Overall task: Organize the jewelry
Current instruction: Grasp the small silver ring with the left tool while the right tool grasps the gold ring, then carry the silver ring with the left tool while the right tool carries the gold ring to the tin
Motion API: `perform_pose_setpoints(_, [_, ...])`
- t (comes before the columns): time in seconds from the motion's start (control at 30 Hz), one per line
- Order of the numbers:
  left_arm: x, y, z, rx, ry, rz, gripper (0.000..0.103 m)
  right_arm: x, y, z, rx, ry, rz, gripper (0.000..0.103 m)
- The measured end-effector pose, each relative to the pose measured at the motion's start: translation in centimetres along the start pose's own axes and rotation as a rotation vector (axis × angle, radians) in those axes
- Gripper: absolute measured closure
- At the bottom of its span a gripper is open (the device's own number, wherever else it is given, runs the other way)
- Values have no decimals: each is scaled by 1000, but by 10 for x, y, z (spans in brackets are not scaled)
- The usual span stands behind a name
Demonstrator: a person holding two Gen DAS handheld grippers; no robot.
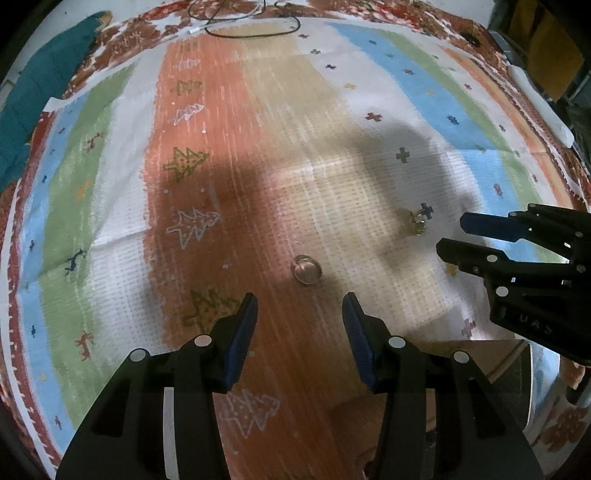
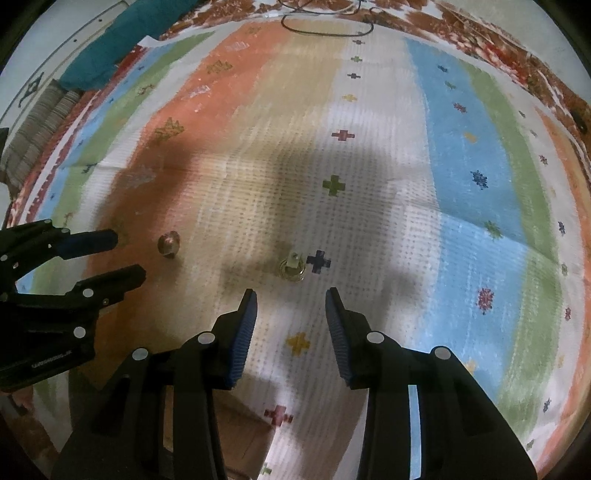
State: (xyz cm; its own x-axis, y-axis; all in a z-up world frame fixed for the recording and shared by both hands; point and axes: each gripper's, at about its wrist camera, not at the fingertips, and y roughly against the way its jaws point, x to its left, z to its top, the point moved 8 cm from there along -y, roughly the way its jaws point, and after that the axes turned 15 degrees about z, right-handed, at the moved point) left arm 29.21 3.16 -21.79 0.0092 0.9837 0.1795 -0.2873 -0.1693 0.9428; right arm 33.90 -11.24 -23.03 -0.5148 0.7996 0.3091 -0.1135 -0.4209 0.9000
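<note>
Through the left wrist camera, the left gripper (image 1: 300,306) hangs over the striped, tree-and-cross patterned cloth (image 1: 110,184) with its blue-padded jaws spread and nothing between them; the small round ring with a clear glassy top (image 1: 306,269) lies just ahead of the tips on the orange stripe, untouched. To take it well, I'd judge the jaws should come down centred either side of it and close gently, since so small and smooth a thing could skid on the cloth. The right gripper (image 1: 450,234) shows at the right edge, near the gold-toned ring with a pale stone (image 1: 418,220). Through the right wrist camera, the right gripper (image 2: 291,297) is likewise spread and empty, the gold-toned ring (image 2: 292,266) just beyond its tips beside a dark blue cross; the left gripper (image 2: 129,253) sits at the left near the glassy ring (image 2: 169,243). The two rings lie apart, so the grippers needn't crowd each other. A black cable (image 2: 325,27) and a folded teal cloth (image 2: 99,55) lie far off at the cloth's edge, blocking nothing.
</note>
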Motion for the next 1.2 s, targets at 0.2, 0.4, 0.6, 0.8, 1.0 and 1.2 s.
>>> perform_pose_setpoints(0.2, [-2, -11, 3, 15, -10, -4, 57, -6, -12, 6, 16, -3, -5, 69])
perform_pose_setpoints(0.4, [-6, -18, 10, 16, -17, -4, 59, -10, -20, 8, 31, -5, -11, 71])
perform_pose_setpoints(0.6, [-7, -25, 14, 21, -20, -6, 62, -10, -26, 12, 32, 8, -14, 72])
perform_pose_setpoints(0.8, [-10, -33, 19, 27, -27, 8, 67, -11, -30, 14, 41, 17, -33, 76])
perform_pose_setpoints(1.0, [-19, -37, 24, 27, -44, 9, 84, -8, -34, 17, 53, 47, -52, 84])
perform_pose_setpoints(1.2, [-21, -37, 24, 27, -53, 14, 84, -5, -35, 18, 47, 47, -56, 86])
